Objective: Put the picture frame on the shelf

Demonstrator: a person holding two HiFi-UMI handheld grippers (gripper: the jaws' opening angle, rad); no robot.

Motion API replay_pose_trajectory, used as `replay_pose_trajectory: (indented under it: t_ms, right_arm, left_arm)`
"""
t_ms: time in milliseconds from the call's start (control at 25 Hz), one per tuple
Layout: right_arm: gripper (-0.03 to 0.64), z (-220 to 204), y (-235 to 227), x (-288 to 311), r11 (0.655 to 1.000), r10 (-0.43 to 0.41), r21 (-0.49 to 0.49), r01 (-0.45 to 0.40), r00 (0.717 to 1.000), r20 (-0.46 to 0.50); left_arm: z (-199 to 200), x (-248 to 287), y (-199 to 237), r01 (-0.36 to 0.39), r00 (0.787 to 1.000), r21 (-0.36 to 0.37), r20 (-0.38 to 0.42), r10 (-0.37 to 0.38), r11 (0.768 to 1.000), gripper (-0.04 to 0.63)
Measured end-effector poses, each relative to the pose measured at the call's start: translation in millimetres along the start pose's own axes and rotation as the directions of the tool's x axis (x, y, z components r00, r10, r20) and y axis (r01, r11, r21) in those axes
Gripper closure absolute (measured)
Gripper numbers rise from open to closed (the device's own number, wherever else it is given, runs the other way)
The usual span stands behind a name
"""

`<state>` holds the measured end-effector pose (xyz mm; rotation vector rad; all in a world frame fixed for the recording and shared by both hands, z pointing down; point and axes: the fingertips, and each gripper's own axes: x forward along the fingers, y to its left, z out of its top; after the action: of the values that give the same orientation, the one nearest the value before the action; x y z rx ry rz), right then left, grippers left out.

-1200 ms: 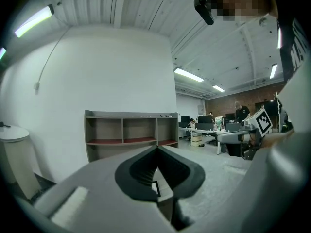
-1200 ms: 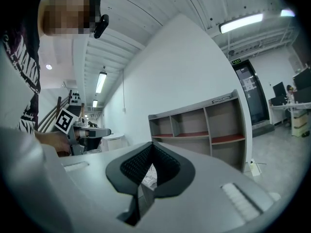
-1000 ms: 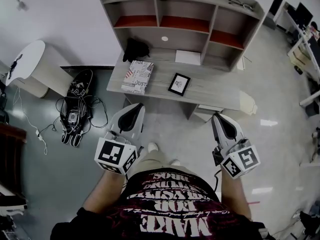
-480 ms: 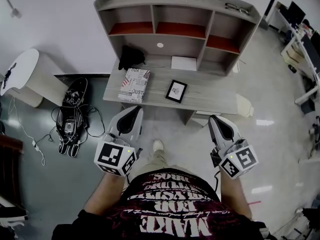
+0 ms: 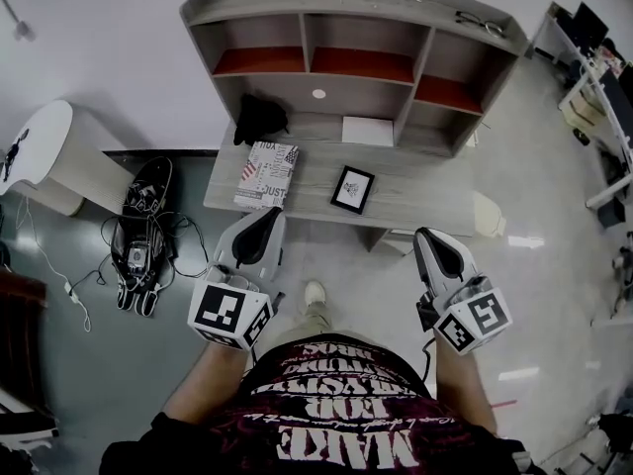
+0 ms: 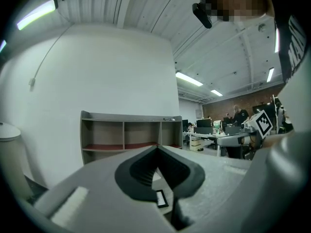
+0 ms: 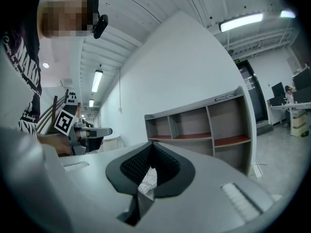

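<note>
A small black picture frame [image 5: 352,188] lies flat on the grey desk [image 5: 415,194], right of its middle. Behind it stands the grey shelf unit [image 5: 346,43] with open compartments and red boards. My left gripper [image 5: 269,212] hovers short of the desk's front edge, left of the frame, shut and empty. My right gripper [image 5: 427,234] is held at the same height to the frame's right, also shut and empty. In the left gripper view the frame [image 6: 161,198] shows through the gap under the closed jaws, with the shelf [image 6: 129,130] beyond. The right gripper view shows the shelf [image 7: 204,125] ahead.
A printed book [image 5: 266,161] lies on the desk's left part, a black bundle [image 5: 260,117] behind it, a white sheet [image 5: 367,130] under the shelf. Glasses [image 5: 479,17] rest on the shelf top. A white round table [image 5: 40,146] and cables [image 5: 143,226] occupy the floor at left.
The desk and shelf have drifted slightly in the head view as the head moved. Both grippers stay shut, empty and almost where they were.
</note>
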<state>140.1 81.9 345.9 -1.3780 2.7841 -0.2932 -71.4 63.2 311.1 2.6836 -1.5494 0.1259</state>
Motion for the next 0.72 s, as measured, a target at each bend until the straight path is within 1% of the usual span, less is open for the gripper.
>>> replay_pose_trajectory:
  t_ms: [240, 480, 720]
  right_arm:
    - [0.589, -5.0, -3.9, 14.3, 1.000, 0.019, 0.016, -0.019, 1.000, -0.005]
    - [0.589, -14.9, -16.1, 24.8, 0.999, 0.028, 0.042, -0.026, 0.999, -0.028]
    - [0.589, -14.4, -26.2, 39.7, 0.999, 0.034, 0.044, -0.032, 0.999, -0.037]
  left_arm:
    - [-4.4, 11.8, 2.4, -0.003, 0.999, 0.008, -0.032, 0.004, 1.000, 0.592]
    - [-9.5, 30.0, 0.8, 0.006, 0.998, 0.016, -0.060, -0.005, 1.000, 0.594]
    - [-14.1, 44.2, 8.3, 0.008, 0.997, -0.001, -0.071, -0.008, 1.000, 0.594]
